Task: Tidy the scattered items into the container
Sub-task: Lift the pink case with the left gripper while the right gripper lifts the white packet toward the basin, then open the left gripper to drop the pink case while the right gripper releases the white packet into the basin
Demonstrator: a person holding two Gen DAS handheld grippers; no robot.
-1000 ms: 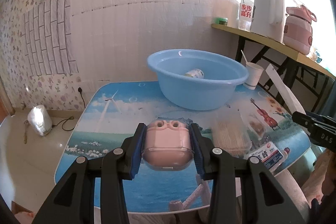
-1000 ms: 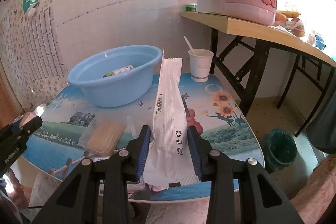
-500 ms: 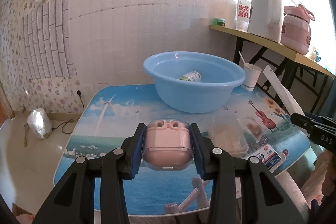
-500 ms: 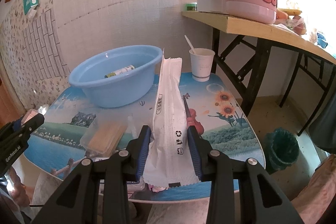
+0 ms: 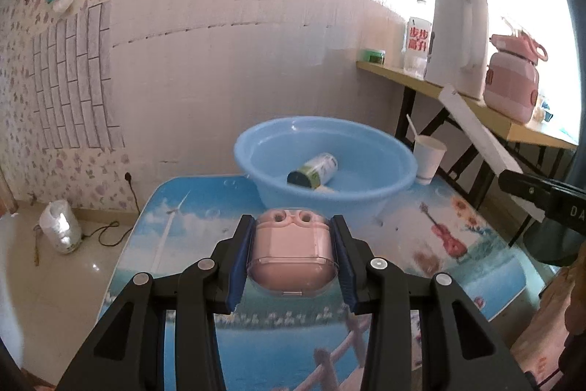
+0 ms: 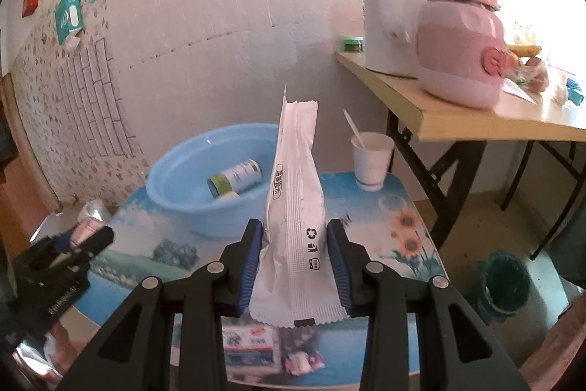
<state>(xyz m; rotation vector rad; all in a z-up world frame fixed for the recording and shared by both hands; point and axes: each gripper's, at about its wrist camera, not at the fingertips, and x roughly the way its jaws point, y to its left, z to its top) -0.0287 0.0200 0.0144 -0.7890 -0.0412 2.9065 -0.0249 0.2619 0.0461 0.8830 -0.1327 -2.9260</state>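
Note:
My left gripper (image 5: pixel 292 257) is shut on a pink earbud case in a clear cover (image 5: pixel 292 255) and holds it above the table, short of the blue basin (image 5: pixel 388 178). A small green-and-white bottle (image 5: pixel 314 169) lies inside the basin. My right gripper (image 6: pixel 295 262) is shut on a long white packet (image 6: pixel 293 207) that stands upright, to the right of the basin (image 6: pixel 172 178). The bottle (image 6: pixel 236 177) shows there too. The packet also shows in the left wrist view (image 5: pixel 476 134), and the left gripper shows at the left edge of the right wrist view (image 6: pixel 66 255).
A printed blue table (image 5: pixel 183 207) holds the basin. A white paper cup with a spoon (image 6: pixel 370 160) stands at its back right. A tissue pack (image 6: pixel 249 347) lies under my right gripper. A wooden shelf (image 6: pixel 439 112) holds a white kettle and pink flask. A green bin (image 6: pixel 503 284) stands on the floor.
Both grippers have risen and moved toward the basin with their items still held. The bottle in the basin looks nearer and larger in both views.

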